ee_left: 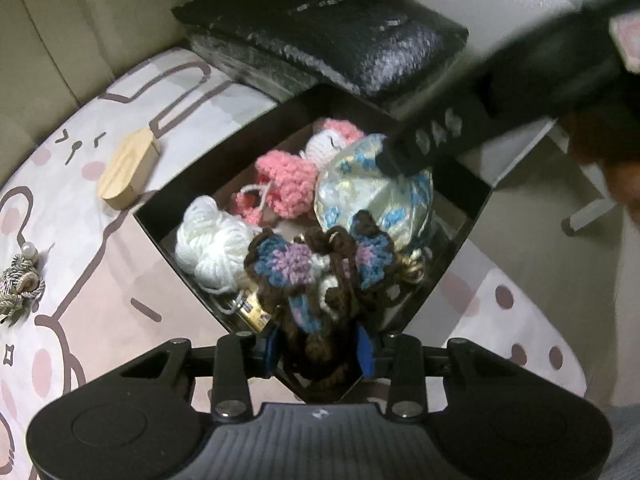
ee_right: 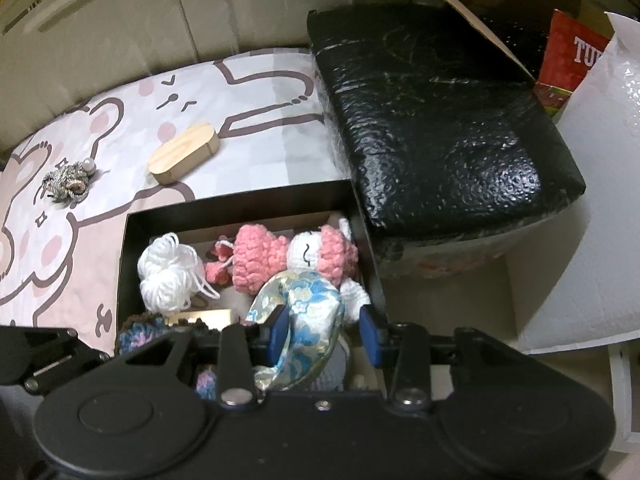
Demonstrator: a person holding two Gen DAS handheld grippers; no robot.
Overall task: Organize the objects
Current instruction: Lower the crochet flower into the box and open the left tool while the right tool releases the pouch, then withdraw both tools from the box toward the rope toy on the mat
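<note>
Hanging over the near corner of the black open-topped box [ee_left: 472, 200], the brown, blue and lilac crocheted butterfly [ee_left: 320, 276] is pinched in the nearly shut left gripper [ee_left: 318, 346]; being soft, light yarn (easily snagged), it is best gripped at its thick middle. The right gripper [ee_right: 325, 330], part open, straddles a blue-flowered brocade pouch [ee_right: 304, 312]; whether it is gripped cannot be told.

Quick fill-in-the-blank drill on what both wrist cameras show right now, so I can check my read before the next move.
1. The left gripper is shut on the crochet ____.
2. The brocade pouch lies between the fingers of the ____ gripper.
3. The wooden block lies on the mat, ____ the black box.
4. The doll has ____ hair.

Missing words: butterfly; right; outside; pink
</note>
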